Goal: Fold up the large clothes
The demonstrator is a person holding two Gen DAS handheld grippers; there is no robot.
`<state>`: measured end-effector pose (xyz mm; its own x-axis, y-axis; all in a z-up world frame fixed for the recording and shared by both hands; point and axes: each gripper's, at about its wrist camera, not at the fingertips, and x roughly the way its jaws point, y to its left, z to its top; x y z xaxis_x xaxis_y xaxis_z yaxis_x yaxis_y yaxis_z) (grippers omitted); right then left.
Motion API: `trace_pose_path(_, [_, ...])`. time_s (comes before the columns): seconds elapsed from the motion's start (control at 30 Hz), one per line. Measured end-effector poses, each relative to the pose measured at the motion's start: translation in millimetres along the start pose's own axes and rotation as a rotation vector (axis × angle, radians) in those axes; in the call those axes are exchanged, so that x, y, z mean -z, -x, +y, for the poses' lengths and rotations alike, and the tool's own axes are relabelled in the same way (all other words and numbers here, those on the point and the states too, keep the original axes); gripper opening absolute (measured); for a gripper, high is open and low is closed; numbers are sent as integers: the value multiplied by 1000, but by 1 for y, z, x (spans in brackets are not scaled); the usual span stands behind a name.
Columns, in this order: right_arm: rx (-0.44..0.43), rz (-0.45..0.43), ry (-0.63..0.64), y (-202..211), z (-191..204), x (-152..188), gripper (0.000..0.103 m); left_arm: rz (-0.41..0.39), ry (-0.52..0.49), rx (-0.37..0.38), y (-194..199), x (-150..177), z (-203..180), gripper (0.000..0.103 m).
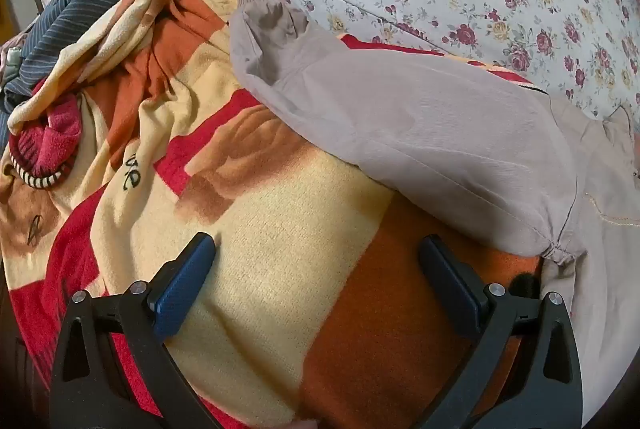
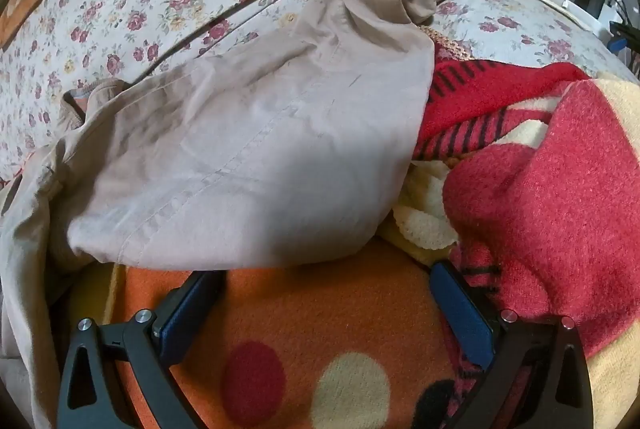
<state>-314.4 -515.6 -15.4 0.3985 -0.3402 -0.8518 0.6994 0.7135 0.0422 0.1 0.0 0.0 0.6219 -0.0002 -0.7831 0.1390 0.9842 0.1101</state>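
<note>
Left gripper hovers, fingers apart, over the orange-and-cream fleece blanket. Right gripper too, fingers wide, beside the beige cotton jacket sleeve.

Black handwriting-style letters, seemingly "ove", stand on the yellow blanket near its left edge; nothing else is legible.

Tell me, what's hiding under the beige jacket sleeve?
The beige jacket sleeve lies on a red, orange and cream blanket. Whatever sits directly beneath the sleeve is covered.
</note>
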Motion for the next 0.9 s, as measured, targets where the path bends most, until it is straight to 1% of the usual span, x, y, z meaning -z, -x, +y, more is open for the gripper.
trace_pose_path(0.1, [-5,5,1,3,5,2,103,10,-2,-1,0,0,0,102])
trace_pose_path(0.17, [-8,0,-6,11,7,10,103,19,-3,2,0,0,0,102])
trace_pose_path(0.27, [-13,15,-26,19,4,15,103,34,-26,16,2,-2,0,102])
trace_pose_path(0.33, [-22,27,-57,33,-2,23,103,36,-33,15,14,0,-2,102])
trace_pose_path(0.37, [-42,26,-70,41,-3,27,103,27,-38,29,19,3,-4,102])
trace_pose_path(0.4, [-84,18,-90,55,-5,31,103,16,-41,46,26,7,-4,102])
trace_pose_path(0.47, [-122,-5,-102,79,-5,34,103,-12,-50,105,40,9,-8,102])
trace_pose_path(0.5, [-129,-14,-104,89,-3,31,103,-23,-52,131,46,10,-9,102])
trace_pose_path(0.57, [-147,-42,-95,113,1,41,103,-40,-61,172,62,15,-14,102])
trace_pose_path(0.6, [-167,-38,-85,119,5,46,103,-44,-68,182,69,17,-17,102])
trace_pose_path(0.67, [-203,0,-32,126,19,53,103,-53,-86,219,84,22,-23,102])
trace_pose_path(0.73, [-200,-16,19,139,30,62,103,-69,-105,236,97,28,-29,102])
trace_pose_path(0.8, [-204,-49,36,148,39,68,103,-90,-127,248,114,37,-35,102])
trace_pose_path(0.9, [-288,-66,21,165,45,78,103,-97,-156,270,131,52,-44,102])
